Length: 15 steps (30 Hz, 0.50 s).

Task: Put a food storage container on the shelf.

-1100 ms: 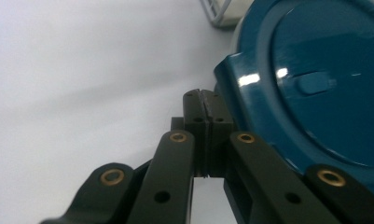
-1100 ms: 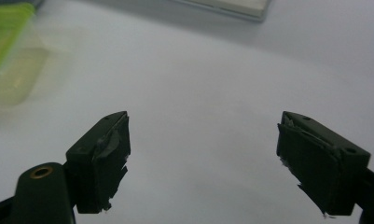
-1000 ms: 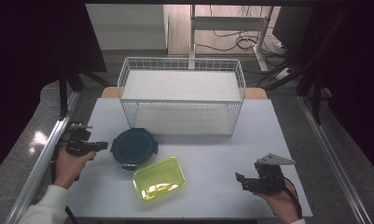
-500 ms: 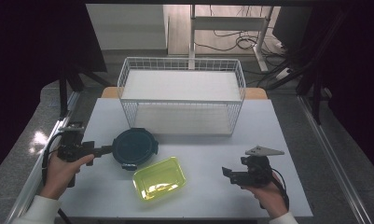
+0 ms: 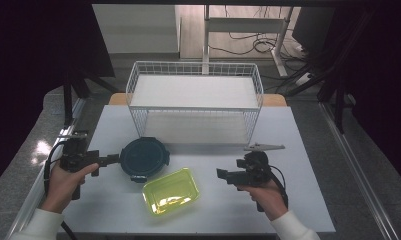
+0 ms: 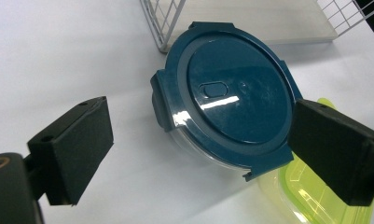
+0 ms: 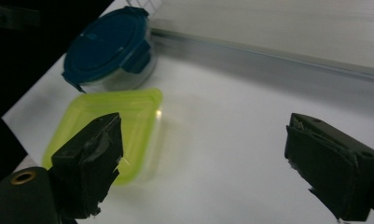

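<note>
Both claws, left claw (image 5: 115, 159) and right claw (image 5: 222, 173), gape empty over the white table (image 5: 298, 150) in a dark room.

1. The high view is looking forward and down from above the person's side, well off the round dark-blue lidded container (image 5: 143, 159).
2. The left gripper view is sitting close over that container (image 6: 231, 95).
3. The right gripper view is facing it (image 7: 111, 46) from farther off; all three are sharing it.

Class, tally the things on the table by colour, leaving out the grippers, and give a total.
Blue: 1, round container
Yellow-green: 1, tray
White: 1, wire basket
Total: 3
</note>
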{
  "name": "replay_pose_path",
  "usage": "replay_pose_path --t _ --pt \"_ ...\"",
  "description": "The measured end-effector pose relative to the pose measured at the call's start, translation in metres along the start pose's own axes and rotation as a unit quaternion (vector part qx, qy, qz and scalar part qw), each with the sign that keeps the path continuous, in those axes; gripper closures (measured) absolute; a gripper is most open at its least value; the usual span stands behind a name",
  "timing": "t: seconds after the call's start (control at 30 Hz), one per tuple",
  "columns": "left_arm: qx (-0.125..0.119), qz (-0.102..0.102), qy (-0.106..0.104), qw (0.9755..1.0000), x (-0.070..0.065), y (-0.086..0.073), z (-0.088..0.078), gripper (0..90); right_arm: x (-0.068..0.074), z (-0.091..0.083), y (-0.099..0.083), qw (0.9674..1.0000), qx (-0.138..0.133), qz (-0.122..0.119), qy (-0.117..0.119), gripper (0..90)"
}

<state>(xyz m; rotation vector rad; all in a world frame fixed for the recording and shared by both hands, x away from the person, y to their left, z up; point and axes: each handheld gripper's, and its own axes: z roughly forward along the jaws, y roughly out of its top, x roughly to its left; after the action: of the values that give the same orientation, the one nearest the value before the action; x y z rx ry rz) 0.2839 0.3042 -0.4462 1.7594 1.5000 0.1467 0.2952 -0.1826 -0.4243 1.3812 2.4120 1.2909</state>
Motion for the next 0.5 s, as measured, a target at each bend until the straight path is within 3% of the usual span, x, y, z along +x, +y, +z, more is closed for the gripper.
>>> replay_pose_path --t 0.1,0.5 --pt "0.003 0.002 -0.006 1.0000 -0.001 0.001 0.001 5.5 0.004 0.012 0.012 0.9997 0.007 0.012 0.018 10.8" --pt "0.009 -0.003 -0.008 0.9999 0.000 0.008 0.007 5.3 0.025 0.063 0.048 0.9973 0.027 0.049 0.047 7.2"
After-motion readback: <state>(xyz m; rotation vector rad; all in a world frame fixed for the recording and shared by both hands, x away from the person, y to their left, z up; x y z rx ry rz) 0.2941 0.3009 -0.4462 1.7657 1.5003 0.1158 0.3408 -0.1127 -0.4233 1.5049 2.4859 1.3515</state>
